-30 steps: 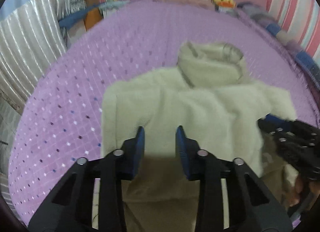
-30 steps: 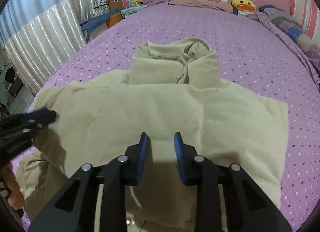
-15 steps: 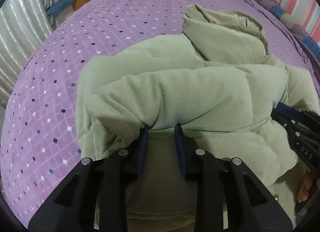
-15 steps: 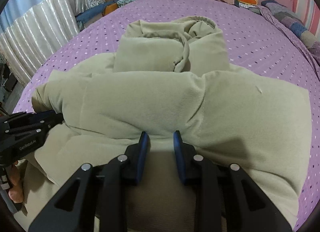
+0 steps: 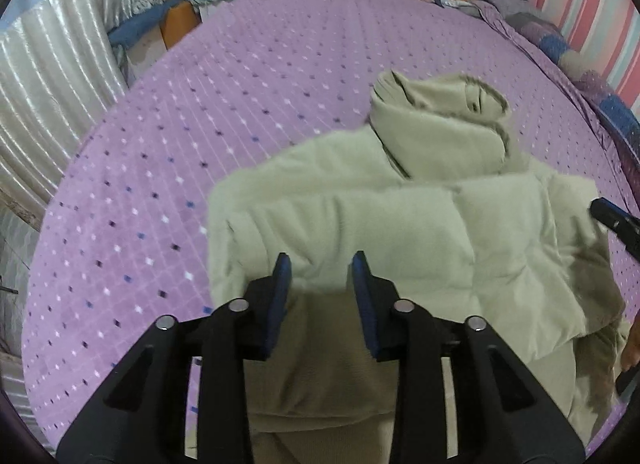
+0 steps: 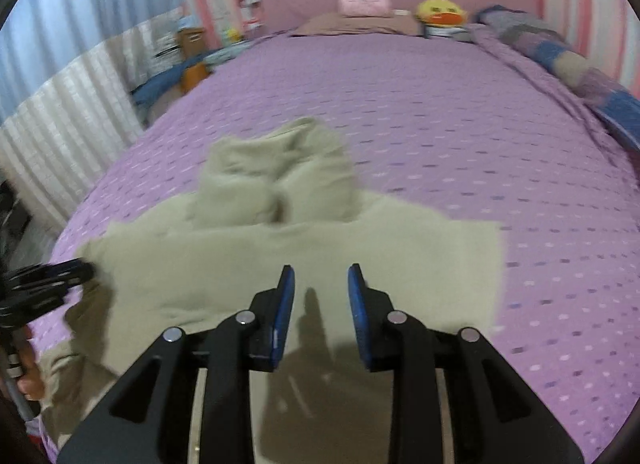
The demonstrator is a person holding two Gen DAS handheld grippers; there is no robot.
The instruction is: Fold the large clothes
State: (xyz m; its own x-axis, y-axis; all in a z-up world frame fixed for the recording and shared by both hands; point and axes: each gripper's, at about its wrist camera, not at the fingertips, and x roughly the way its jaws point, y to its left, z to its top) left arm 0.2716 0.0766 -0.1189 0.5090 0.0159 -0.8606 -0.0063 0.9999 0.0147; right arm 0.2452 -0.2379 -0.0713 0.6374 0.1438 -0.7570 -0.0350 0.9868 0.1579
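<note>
A large beige hooded sweatshirt [image 5: 400, 224] lies on the purple bed, its lower part folded up over the body and the hood [image 5: 440, 124] pointing away. My left gripper [image 5: 320, 268] is open and empty above the fold's near-left part. My right gripper [image 6: 320, 280] is open and empty above the sweatshirt [image 6: 280, 264] near its middle. The hood shows in the right wrist view [image 6: 280, 180]. Each gripper shows at the edge of the other's view: the right one [image 5: 616, 220], the left one [image 6: 48, 284].
The purple dotted bedspread [image 5: 240, 84] spreads all around. Pillows and a yellow duck toy [image 6: 440, 12] sit at the pink headboard. A patchwork quilt [image 6: 580, 64] lies along the right edge. Curtains and boxes [image 5: 176, 16] stand beyond the left edge.
Both grippers had carried the sweatshirt's lower edge forward over the body. They have since opened, let go of the cloth and pulled back and up; the fold has settled flat.
</note>
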